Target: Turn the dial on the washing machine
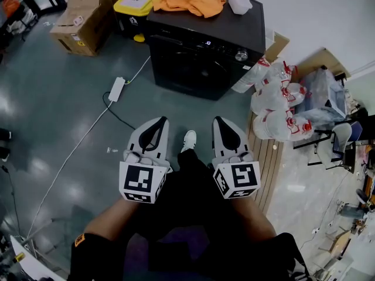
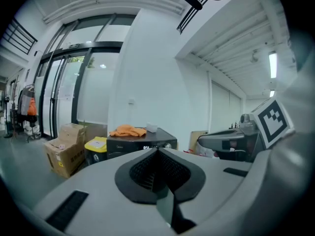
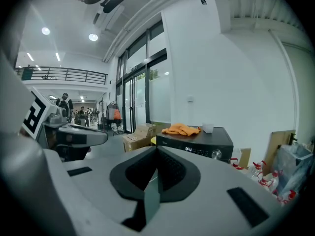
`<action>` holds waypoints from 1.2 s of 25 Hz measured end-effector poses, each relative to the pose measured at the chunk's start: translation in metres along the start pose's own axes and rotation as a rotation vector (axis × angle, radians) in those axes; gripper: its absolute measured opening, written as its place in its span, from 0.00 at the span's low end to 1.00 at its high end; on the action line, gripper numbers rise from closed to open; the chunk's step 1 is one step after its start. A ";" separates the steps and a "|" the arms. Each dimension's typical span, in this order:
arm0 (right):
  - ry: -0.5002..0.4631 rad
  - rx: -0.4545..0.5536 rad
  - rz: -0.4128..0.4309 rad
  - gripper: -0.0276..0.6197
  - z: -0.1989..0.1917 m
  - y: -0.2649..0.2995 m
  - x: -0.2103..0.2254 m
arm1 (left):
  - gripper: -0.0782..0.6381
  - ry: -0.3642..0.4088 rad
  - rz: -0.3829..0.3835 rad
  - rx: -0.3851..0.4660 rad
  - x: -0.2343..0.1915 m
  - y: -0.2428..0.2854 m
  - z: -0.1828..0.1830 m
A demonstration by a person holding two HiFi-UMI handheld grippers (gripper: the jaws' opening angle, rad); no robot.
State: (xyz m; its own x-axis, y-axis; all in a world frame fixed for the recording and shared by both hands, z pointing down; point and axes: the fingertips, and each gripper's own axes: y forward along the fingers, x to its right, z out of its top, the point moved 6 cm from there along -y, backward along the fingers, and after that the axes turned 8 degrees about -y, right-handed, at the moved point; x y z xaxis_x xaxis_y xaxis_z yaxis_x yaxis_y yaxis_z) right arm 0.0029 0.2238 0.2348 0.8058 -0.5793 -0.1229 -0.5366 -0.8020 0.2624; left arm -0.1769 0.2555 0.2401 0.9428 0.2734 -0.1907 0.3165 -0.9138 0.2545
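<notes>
Well: left gripper (image 1: pixel 160 122), right gripper (image 1: pixel 218 121) both closed, empty (dial (image 1: pixel 241 55) on washing machine (image 1: pixel 186 70) well apart).

The washing machine (image 1: pixel 193 63) is black, the cloth (image 1: pixel 190 0) orange, the bin lid (image 1: pixel 136 0) yellow.

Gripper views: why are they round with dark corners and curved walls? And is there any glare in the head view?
Left gripper view and right gripper view: a wide-angle lens leaves a dark ring around the picture and bows straight walls, yet the washing machine looks fairly sharp. Head view: pale patches of glare on the glossy floor.
</notes>
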 end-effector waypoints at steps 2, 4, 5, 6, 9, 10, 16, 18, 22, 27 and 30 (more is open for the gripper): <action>0.002 0.000 0.001 0.06 -0.001 0.010 0.005 | 0.13 0.003 0.007 -0.001 -0.004 0.009 0.002; 0.005 -0.004 0.003 0.06 -0.004 0.022 0.011 | 0.13 0.008 0.010 -0.002 -0.009 0.019 0.005; 0.008 -0.007 0.004 0.06 -0.005 0.028 0.014 | 0.13 0.011 0.011 -0.004 -0.011 0.026 0.007; 0.011 -0.009 0.004 0.06 -0.006 0.036 0.019 | 0.13 0.014 0.012 -0.006 -0.013 0.033 0.009; 0.010 -0.018 0.005 0.06 -0.008 0.061 0.037 | 0.13 0.018 0.016 -0.017 -0.019 0.063 0.014; 0.008 -0.024 0.006 0.06 -0.009 0.071 0.044 | 0.13 0.017 0.017 -0.024 -0.021 0.075 0.016; 0.015 -0.071 0.020 0.06 -0.022 0.131 0.091 | 0.13 0.019 0.019 -0.071 -0.032 0.153 0.026; 0.020 -0.086 0.019 0.06 -0.027 0.151 0.106 | 0.13 0.017 0.021 -0.094 -0.034 0.178 0.026; 0.027 -0.102 0.017 0.06 -0.037 0.176 0.133 | 0.13 0.029 0.024 -0.122 -0.032 0.222 0.028; 0.021 -0.127 -0.020 0.06 -0.051 0.197 0.169 | 0.13 0.050 0.028 -0.114 -0.030 0.265 0.028; 0.024 -0.141 -0.061 0.06 -0.058 0.202 0.183 | 0.13 0.056 0.017 -0.130 -0.029 0.281 0.024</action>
State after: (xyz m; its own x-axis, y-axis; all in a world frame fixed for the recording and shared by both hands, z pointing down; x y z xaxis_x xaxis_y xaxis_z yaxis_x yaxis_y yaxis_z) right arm 0.0563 -0.0362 0.3209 0.8426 -0.5250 -0.1201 -0.4472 -0.8063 0.3872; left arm -0.1180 -0.0167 0.2944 0.9513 0.2780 -0.1332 0.3081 -0.8728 0.3785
